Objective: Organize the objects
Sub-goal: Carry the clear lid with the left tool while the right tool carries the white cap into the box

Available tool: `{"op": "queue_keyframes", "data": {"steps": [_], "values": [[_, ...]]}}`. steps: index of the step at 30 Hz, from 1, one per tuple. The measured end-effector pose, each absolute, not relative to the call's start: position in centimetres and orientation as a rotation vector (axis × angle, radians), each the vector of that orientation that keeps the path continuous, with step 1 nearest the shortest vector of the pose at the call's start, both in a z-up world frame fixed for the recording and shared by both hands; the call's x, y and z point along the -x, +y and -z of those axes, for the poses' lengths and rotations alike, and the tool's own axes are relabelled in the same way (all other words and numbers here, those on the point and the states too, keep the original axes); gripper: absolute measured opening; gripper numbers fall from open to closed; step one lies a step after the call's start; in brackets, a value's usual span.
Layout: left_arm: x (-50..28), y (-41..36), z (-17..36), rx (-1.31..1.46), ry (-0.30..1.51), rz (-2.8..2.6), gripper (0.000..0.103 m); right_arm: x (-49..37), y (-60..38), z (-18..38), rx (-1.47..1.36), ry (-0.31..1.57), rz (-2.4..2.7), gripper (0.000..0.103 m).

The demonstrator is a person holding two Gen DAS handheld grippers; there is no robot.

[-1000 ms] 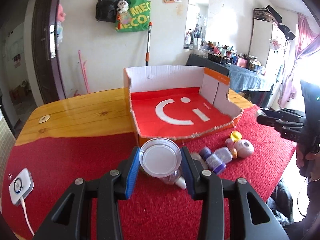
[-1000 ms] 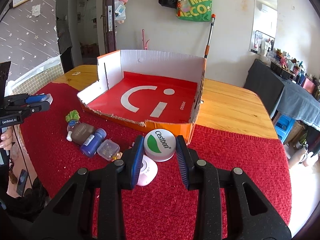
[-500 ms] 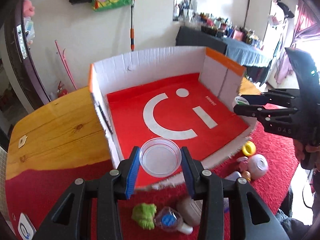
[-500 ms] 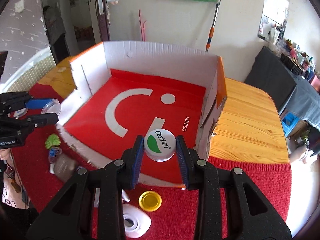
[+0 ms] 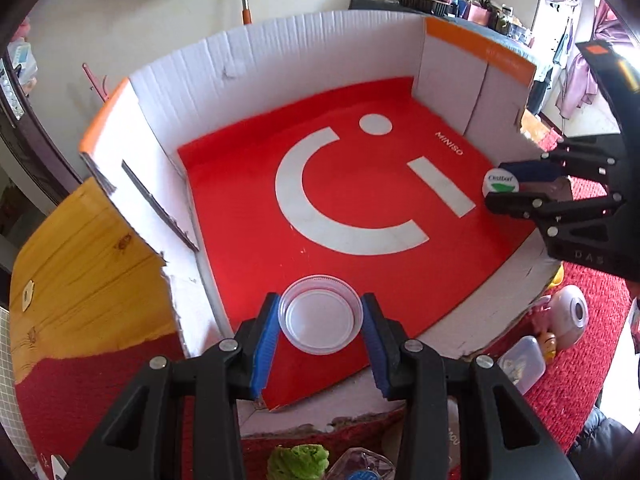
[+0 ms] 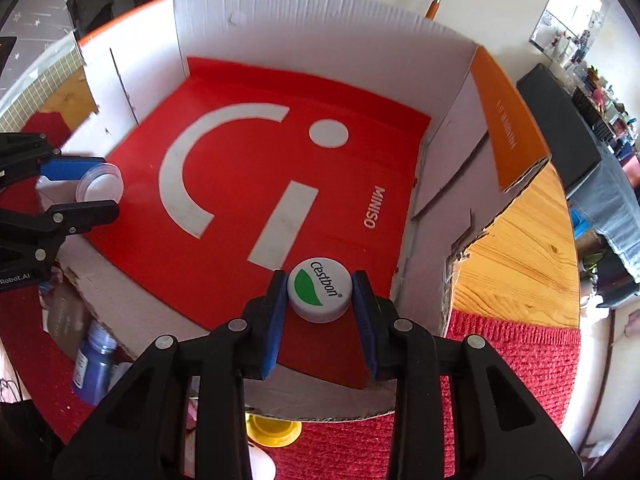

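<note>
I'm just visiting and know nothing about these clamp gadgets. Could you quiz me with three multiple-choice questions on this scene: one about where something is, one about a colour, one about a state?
1. Where is the white Cestbon cap?
A. between the right gripper fingers
B. on the wooden table
C. on the red cloth

2. What colour is the floor of the cardboard box?
A. blue
B. red
C. green

3. What is the left gripper doing?
A. gaping with nothing in it
B. shut on the clear lid
C. gripping a bottle

Answers: 1 A, the pads flank the cap; 2 B, red with white markings; 3 B, the pads press on the lid's rim.
</note>
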State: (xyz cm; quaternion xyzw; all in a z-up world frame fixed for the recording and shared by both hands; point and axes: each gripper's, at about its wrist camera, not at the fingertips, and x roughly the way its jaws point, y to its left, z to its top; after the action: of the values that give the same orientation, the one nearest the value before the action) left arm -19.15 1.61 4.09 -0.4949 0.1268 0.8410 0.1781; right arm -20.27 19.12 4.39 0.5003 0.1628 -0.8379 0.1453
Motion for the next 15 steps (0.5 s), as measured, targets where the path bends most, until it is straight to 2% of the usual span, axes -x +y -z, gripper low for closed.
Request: {"op": "queue_keyframes", "data": {"steps": [15], "values": [[19.09, 1.52, -3.73, 1.384, 0.404, -2.366, 0.043, 20.17, 19.04, -4.23, -1.46, 0.547, 2.386, 0.031]]}}
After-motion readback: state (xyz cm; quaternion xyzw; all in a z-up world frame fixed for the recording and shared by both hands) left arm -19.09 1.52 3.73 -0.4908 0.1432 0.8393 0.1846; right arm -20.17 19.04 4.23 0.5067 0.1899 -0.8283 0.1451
